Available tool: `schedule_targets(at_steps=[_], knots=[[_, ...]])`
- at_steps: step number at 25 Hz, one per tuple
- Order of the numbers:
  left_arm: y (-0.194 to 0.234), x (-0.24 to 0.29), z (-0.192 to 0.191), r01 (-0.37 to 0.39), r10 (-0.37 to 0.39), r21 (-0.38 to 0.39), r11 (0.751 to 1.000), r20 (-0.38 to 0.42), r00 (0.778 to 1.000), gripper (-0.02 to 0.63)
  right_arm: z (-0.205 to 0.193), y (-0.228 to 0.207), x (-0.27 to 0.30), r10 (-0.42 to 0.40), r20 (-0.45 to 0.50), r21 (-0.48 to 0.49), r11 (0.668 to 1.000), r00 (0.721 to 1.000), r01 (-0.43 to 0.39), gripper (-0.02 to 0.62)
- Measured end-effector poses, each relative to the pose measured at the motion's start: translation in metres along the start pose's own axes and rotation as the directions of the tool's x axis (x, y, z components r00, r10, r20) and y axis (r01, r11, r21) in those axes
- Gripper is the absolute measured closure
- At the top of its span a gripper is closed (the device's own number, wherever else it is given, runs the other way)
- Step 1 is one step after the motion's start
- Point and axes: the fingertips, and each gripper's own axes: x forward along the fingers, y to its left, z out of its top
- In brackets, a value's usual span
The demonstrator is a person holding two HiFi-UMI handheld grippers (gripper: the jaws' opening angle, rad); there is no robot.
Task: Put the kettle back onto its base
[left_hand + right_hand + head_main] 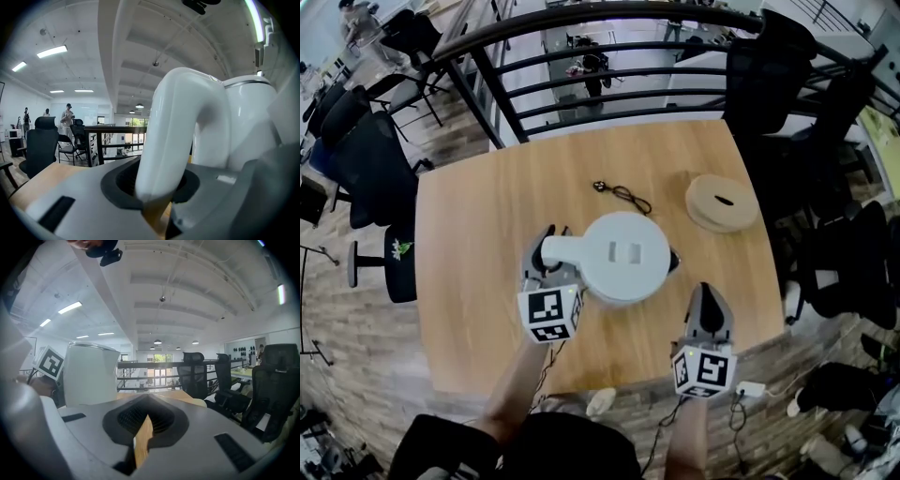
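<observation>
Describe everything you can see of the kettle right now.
The kettle is white, smooth and plastic-looking, with a round flat lid bearing a small rectangular tab and a thick looped handle. It stands upright over the wooden table, lid shut. The left gripper is clamped on the handle. Whether its bottom rests on the table cannot be told. It is apart from the round tan base, which lies to its right and farther back.
</observation>
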Motion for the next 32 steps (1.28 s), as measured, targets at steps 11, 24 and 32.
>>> schedule_targets(at_steps=[11, 24, 32], knots=[[0.001, 0.038, -0.025, 0.023, -0.023, -0.009, 1.000, 0.000, 1.000, 0.522, -0.022, 0.001, 0.033, -0.007, -0.029, 0.012, 1.000, 1.000, 0.007, 0.595], [-0.014, 0.066, -0.056, 0.047, -0.047, -0.010, 0.999, -0.034, 0.998, 0.522, -0.046, -0.009, 0.045, -0.025, -0.047, 0.025, 0.999, 0.999, 0.026, 0.595], [-0.021, 0.076, -0.068, 0.053, -0.054, -0.013, 0.999, -0.050, 0.997, 0.520, -0.057, -0.017, 0.045, -0.041, -0.062, 0.035, 0.998, 0.997, 0.043, 0.595]])
